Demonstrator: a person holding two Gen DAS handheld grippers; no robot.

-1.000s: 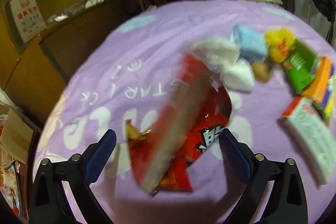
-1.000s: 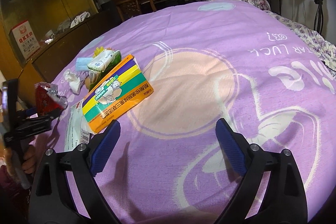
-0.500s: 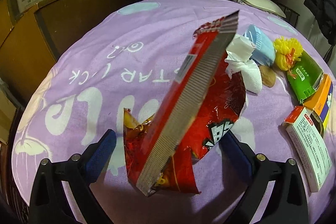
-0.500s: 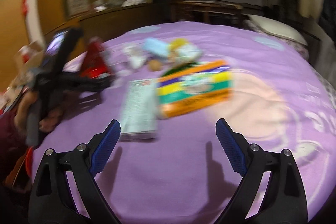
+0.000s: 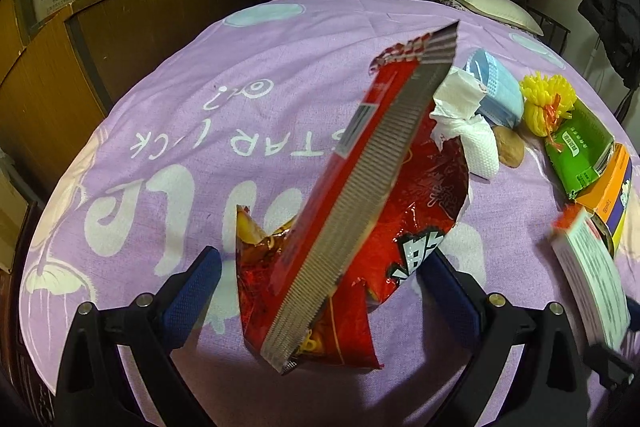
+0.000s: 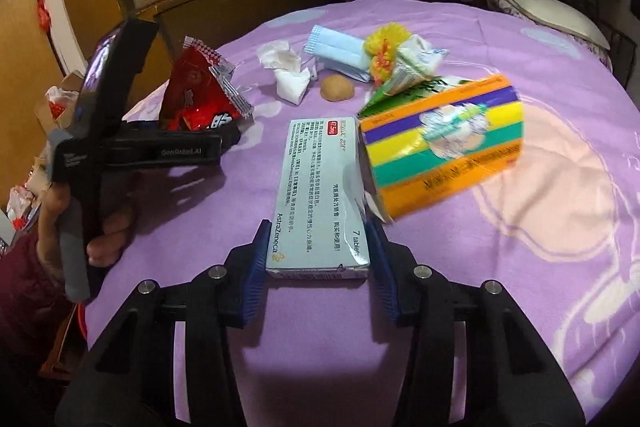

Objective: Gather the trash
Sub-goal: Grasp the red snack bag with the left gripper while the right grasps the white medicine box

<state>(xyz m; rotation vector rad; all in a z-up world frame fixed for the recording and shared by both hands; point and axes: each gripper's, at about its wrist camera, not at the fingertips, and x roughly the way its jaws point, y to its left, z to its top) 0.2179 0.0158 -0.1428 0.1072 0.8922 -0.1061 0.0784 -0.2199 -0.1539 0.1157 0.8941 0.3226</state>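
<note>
Your left gripper sits at the near left of the purple bedspread, its jaws spread wide on either side of a red snack bag. The bag stands up between the blue pads; whether they actually touch it, you cannot tell.

Further right and farther away lies the loose trash: a crumpled white tissue, a folded blue face mask, a small brown lump, a yellow tuft and a green packet.

At near centre, your right gripper has its jaws drawn in against the two long sides of a pale blue medicine box, pinching its near end. The box's far end lies flat on the bedspread. Just right of it, touching its edge, is a striped orange carton, tilted and blurred.
</note>
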